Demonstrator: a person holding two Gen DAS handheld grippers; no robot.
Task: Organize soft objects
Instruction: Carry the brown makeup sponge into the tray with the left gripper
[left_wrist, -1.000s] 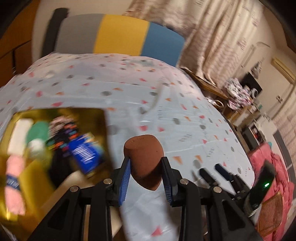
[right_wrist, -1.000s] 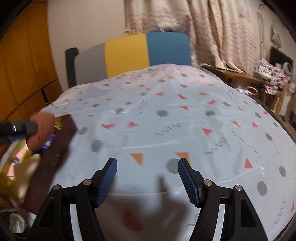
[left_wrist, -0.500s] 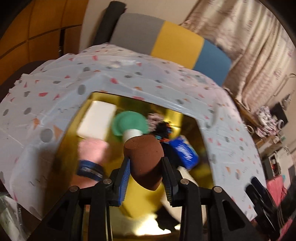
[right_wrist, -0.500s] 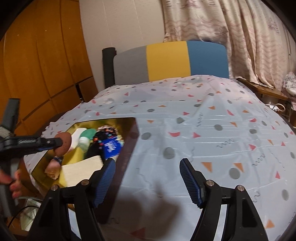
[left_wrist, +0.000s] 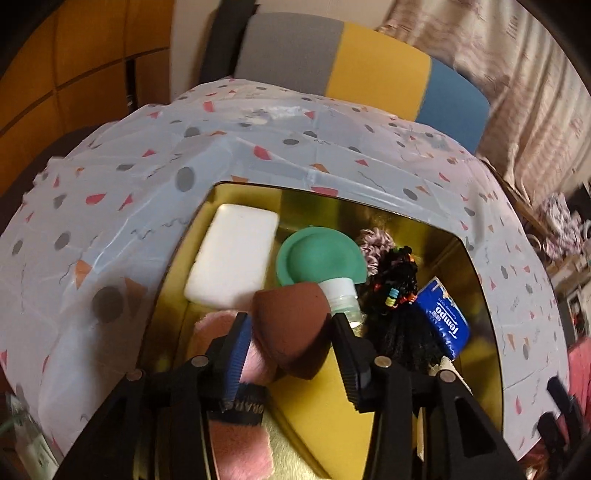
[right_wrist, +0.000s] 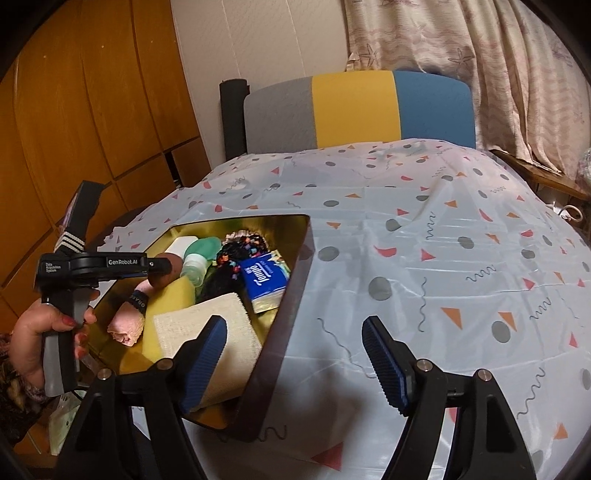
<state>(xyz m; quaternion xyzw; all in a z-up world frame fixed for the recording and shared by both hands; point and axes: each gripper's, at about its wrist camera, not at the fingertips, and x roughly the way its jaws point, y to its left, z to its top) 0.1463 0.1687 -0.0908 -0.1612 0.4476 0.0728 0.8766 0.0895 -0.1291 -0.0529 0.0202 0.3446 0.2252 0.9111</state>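
Holding one brown makeup sponge (left_wrist: 291, 325) between its pads, the left gripper (left_wrist: 291, 350) hangs over the gold box (right_wrist: 295, 266), above one rolled pink cloth (left_wrist: 221, 325). Inside the gold box lie one white sponge block (left_wrist: 232, 266), one green bottle (left_wrist: 321, 258), one blue tissue pack (left_wrist: 445, 317), one black beaded tangle (left_wrist: 399, 291) and one cream cloth (right_wrist: 207, 332); a yellow piece (left_wrist: 325, 417) under them is mostly covered. Beside the gold box, the right gripper (right_wrist: 295, 358) stands wide apart and empty over the patterned tablecloth (right_wrist: 443, 240). A purple scrunchie (left_wrist: 375, 240) is half hidden behind the tangle.
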